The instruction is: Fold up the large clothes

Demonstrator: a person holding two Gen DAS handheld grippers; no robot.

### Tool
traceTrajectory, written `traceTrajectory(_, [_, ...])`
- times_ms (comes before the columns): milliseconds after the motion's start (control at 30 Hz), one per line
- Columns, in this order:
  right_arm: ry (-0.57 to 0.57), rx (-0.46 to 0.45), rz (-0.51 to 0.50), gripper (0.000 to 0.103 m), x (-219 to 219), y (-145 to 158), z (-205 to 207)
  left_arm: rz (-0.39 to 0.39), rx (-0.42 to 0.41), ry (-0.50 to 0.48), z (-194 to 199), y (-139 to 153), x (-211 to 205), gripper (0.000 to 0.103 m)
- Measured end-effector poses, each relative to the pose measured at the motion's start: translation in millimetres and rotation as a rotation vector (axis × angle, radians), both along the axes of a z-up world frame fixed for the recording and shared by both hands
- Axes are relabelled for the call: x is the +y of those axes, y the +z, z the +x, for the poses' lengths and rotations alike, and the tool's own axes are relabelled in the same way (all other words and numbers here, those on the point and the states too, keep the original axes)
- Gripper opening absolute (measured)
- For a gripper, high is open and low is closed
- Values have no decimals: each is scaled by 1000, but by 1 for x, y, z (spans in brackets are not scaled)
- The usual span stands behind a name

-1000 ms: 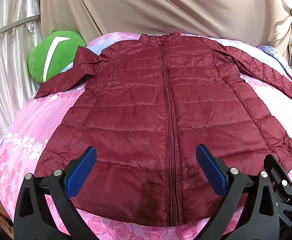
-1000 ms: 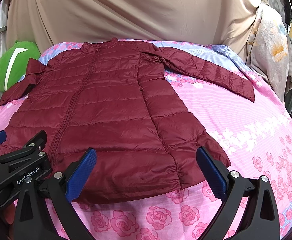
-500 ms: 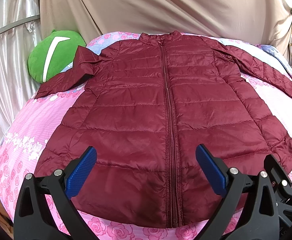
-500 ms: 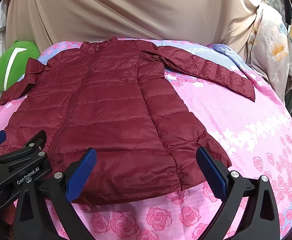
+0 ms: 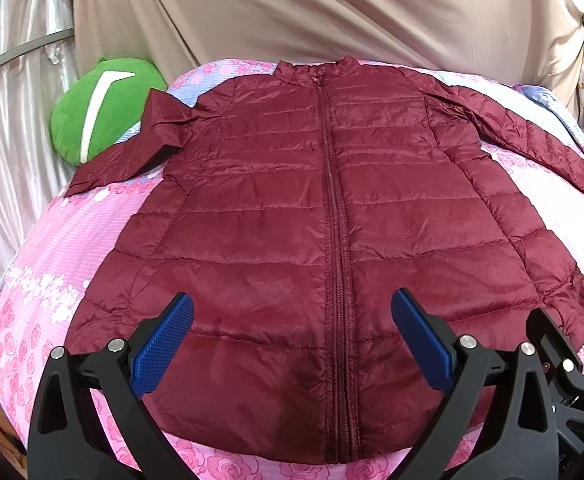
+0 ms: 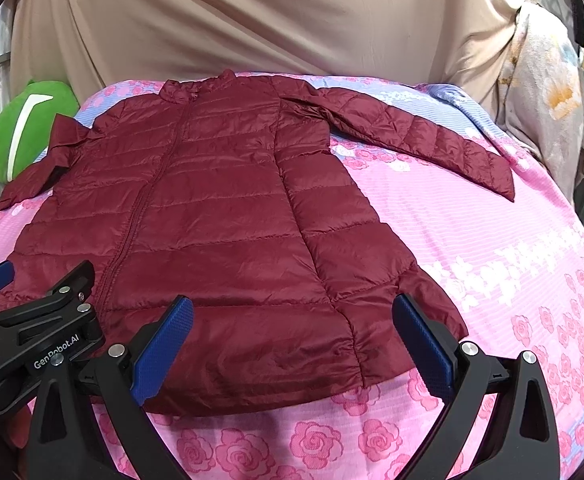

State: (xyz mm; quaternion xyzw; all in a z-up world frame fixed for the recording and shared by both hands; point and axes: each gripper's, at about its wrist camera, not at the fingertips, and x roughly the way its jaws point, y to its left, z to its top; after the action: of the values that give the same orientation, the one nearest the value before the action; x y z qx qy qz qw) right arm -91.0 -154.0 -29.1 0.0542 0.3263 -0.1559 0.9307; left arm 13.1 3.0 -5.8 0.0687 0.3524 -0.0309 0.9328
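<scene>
Since the maroon jacket [image 5: 292, 220] lies flat, unfolded, w/ both grippers [image 5: 292, 336] [image 6: 292, 336] spread apart holding nothing, it's pre-fold imo; next prob grab the sleeve [image 6: 415, 136] upper right.

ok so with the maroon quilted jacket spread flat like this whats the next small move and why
Probably send the right gripper to the outstretched right sleeve and fold it across the maroon quilted jacket. Both grippers are open and empty, the jacket lies flat and zipped, and that sleeve sticks out farthest.
</scene>
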Motion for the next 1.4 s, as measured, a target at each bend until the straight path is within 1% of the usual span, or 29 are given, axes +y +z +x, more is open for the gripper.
traceTrajectory(67, [18,3,17,98,-11,1,5,-21,7,-11,6,2,-1,97])
traceTrajectory(133, [2,-4,46,98,-36,5,9,-31,-11,-2,13,9,6,98])
traceTrajectory(167, [-21,-12,70,98,-56,8,11,-34,-21,2,15,12,9,98])
traceTrajectory(300, [-153,-43,157,98,-149,17,21,-75,-33,17,32,21,25,98])
traceTrajectory(367, [-241,-68,220,98,-208,17,25,-101,-33,30,42,24,34,98])
traceTrajectory(400, [-294,-70,258,98,-243,14,28,-112,-32,29,47,26,36,98])
traceTrajectory(467, [-354,-77,309,98,-286,9,33,-133,-26,32,57,26,40,98])
traceTrajectory(500, [-393,-82,347,98,-315,3,36,-146,-24,33,61,25,42,98])
traceTrajectory(567, [-458,-73,392,98,-351,-7,41,-168,-20,38,67,24,45,97])
traceTrajectory(600, [-494,-71,414,98,-367,-12,44,-177,-20,41,70,23,46,97])
traceTrajectory(667, [-523,-80,448,97,-393,-21,51,-184,-20,45,76,21,46,97])
traceTrajectory(800, [-555,-65,491,92,-426,-36,72,-169,-3,39,88,15,39,97])
traceTrajectory(833, [-560,-71,488,92,-432,-38,77,-159,5,34,93,13,35,97])
traceTrajectory(867, [-561,-78,458,86,-435,-36,84,-153,7,28,96,11,32,97])
traceTrajectory(900, [-545,-71,446,76,-437,-36,92,-148,8,25,97,10,31,97])
traceTrajectory(933, [-543,-66,430,68,-439,-35,97,-139,11,20,102,8,27,97])
traceTrajectory(1000, [-539,-49,403,17,-443,-32,109,-132,17,8,108,6,21,97])
traceTrajectory(1067, [-531,-75,453,3,-458,-30,113,-128,21,-1,113,6,17,97])
traceTrajectory(1100, [-541,-95,463,2,-465,-27,111,-127,22,-8,115,5,14,97])
traceTrajectory(1167, [-553,-143,445,1,-473,-15,98,-122,21,-20,118,5,9,97])
traceTrajectory(1267, [-586,-181,399,1,-484,-1,78,-108,17,-36,123,5,7,97])
traceTrajectory(1300, [-605,-185,399,1,-489,2,74,-108,18,-41,125,5,7,97])
traceTrajectory(1367, [-618,-195,395,1,-492,12,74,-115,28,-52,132,4,5,97])
traceTrajectory(1400, [-599,-210,393,2,-487,24,78,-125,36,-60,136,5,4,97])
